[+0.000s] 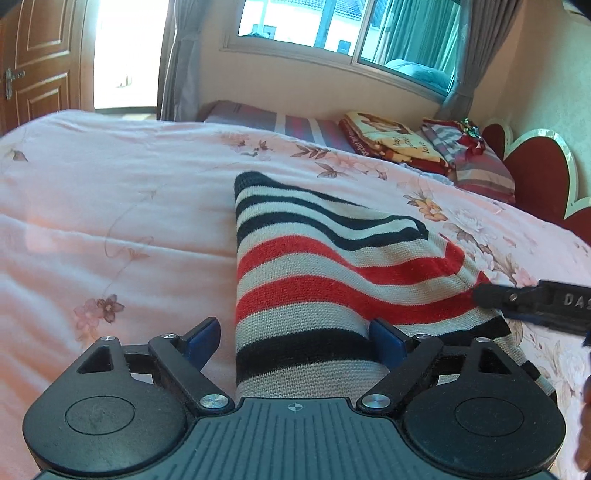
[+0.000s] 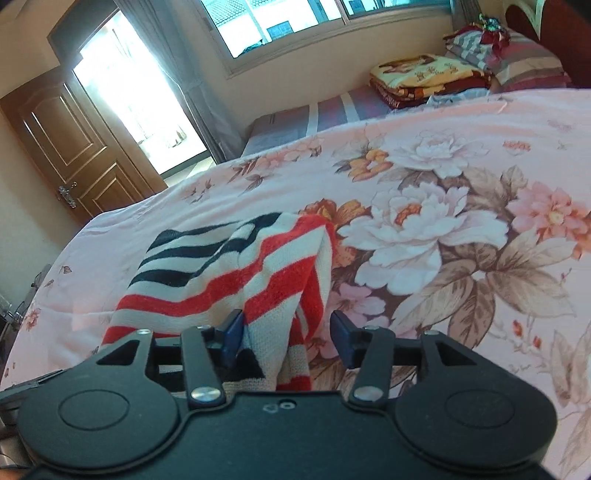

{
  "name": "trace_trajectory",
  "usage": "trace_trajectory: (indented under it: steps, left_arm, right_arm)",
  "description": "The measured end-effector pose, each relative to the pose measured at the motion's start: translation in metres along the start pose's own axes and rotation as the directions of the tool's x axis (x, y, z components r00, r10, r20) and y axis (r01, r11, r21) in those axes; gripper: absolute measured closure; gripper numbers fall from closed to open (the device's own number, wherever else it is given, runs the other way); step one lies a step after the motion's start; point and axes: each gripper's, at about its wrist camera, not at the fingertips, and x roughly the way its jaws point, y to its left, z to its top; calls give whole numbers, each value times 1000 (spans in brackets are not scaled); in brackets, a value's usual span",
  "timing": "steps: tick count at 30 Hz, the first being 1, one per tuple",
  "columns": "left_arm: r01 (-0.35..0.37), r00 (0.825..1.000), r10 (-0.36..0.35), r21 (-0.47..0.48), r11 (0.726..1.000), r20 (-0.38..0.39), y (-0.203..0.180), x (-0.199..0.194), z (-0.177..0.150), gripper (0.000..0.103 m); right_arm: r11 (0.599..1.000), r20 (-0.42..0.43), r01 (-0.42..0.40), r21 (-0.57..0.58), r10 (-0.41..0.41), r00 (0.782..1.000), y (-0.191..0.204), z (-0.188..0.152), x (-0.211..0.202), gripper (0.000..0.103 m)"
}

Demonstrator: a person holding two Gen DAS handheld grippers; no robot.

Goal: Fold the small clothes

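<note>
A small striped knit garment (image 1: 317, 280), in black, red and cream bands, lies partly folded on the pink floral bedspread (image 1: 110, 206). My left gripper (image 1: 291, 338) is open, its blue pads on either side of the garment's near edge. My right gripper (image 2: 286, 338) is open too, with a raised fold of the same garment (image 2: 236, 266) between its pads. The right gripper also shows in the left wrist view (image 1: 532, 299), at the garment's right edge.
Folded blankets (image 1: 391, 142) and striped pillows (image 1: 480, 166) lie at the head of the bed by a red heart-shaped headboard (image 1: 535, 170). A window (image 1: 343, 26) and a wooden door (image 1: 37, 62) stand beyond the bed.
</note>
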Motion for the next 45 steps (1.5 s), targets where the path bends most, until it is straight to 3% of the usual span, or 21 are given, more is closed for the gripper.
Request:
trace_trajectory:
  steps: [2,7,11,14,18,24,27,29,31,36,40,42,45]
  left_arm:
    - [-9,1000,9,19,1000,13,-4,-11,1,16]
    - [9,999,-13,59,998,52,-20,-37,3,16]
    - [-23,999,20,111,994,25,-31,-29,-6,16]
    - [-63,998,61,166,984,19,-36,-22,-14,9]
    - [-62,998,61,161,985,10,-35,-25,-15,8]
    - [-43,999,45,115,992,-10,-29,-41,-17,8]
    - [-44,999,47,132,990,-17,-32,-44,-27,8]
    - [-59,998,62,147,987,-14,-33,-42,-34,7]
    - [-54,998,58,129,990,-30,-30,-42,-35,1]
    - [-29,997,37,108,994,-74,-28,-49,-33,0]
    - [-23,992,36,109,994,-119,-33,-61,-33,0]
    - [-29,988,46,123,992,-145,-37,-68,-35,0]
    - [-107,969,136,150,983,-205,-44,-77,-38,0]
  right_arm:
    - [998,42,12,-65,-9,999,9,5,-15,63]
    - [982,107,-3,-190,24,994,37,5,-45,67]
    - [964,48,5,-268,8,999,48,-10,-32,72]
    - [963,-45,80,-257,-95,994,32,-28,-4,72]
    - [987,-51,70,-148,-78,996,12,-33,0,67]
    - [976,10,50,-211,-49,999,35,-35,-36,72]
    - [973,-28,76,-220,-85,996,34,-48,-34,72]
    - [981,-63,78,-175,-90,994,24,-56,-27,68]
    - [987,-62,80,-136,-89,994,24,-55,-30,68]
    - [996,-41,59,-68,-62,997,25,-58,-56,64]
    - [997,-32,64,-41,-66,997,24,-64,-84,41]
    - [997,-38,59,-47,-61,997,25,-67,-97,36]
    - [998,-65,40,-41,-43,997,27,-69,-114,21]
